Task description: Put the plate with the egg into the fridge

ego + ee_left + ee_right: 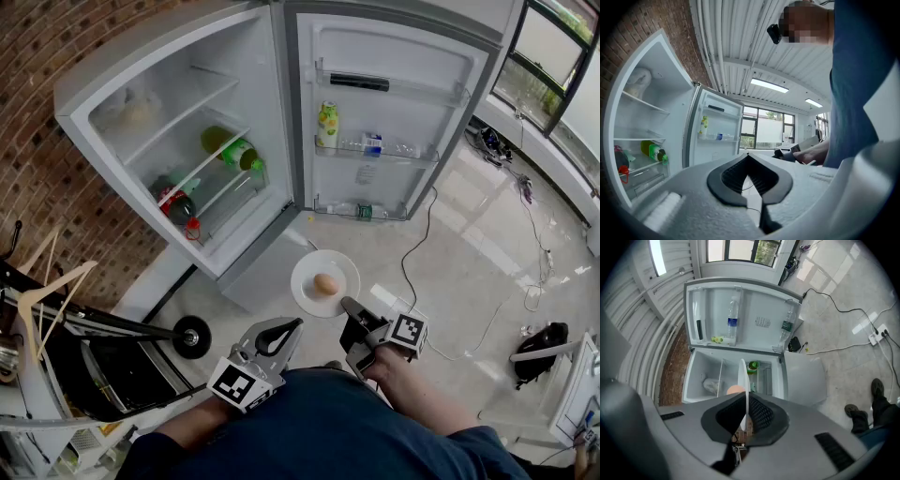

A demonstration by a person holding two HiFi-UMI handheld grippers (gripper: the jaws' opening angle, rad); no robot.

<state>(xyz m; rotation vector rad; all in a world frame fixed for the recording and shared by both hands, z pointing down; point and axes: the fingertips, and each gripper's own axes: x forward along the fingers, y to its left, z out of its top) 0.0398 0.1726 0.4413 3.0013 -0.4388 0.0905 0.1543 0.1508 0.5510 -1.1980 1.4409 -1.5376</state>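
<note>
Right gripper (351, 309): jaws clamped narrow on the near rim of the round white plate (306, 270). The plate is carried in the air above the pale floor, roughly level. The brown egg (324, 283) sits near its middle. In the right gripper view the plate shows edge-on between the pads, running straight out from the jaws.

Left gripper (296, 324): tips together, nothing between them. It hangs just left of the plate and below it, apart from it.

Key relation: the open compartment of the white fridge (111, 86) lies ahead and to the left of the plate. Straight ahead is only the opened door (394, 56). The plate's free edge leads, with my grip behind it.

Judgement: the plate must go forward and leftward, rim first, onto a shelf. The shelf with the green bottle (232, 148) looks partly taken. The glass shelf above it (187, 105) shows more bare space. Right gripper does the carrying; left is nearer the compartment but idle. Risk: tilt the plate and the egg rolls.
</note>
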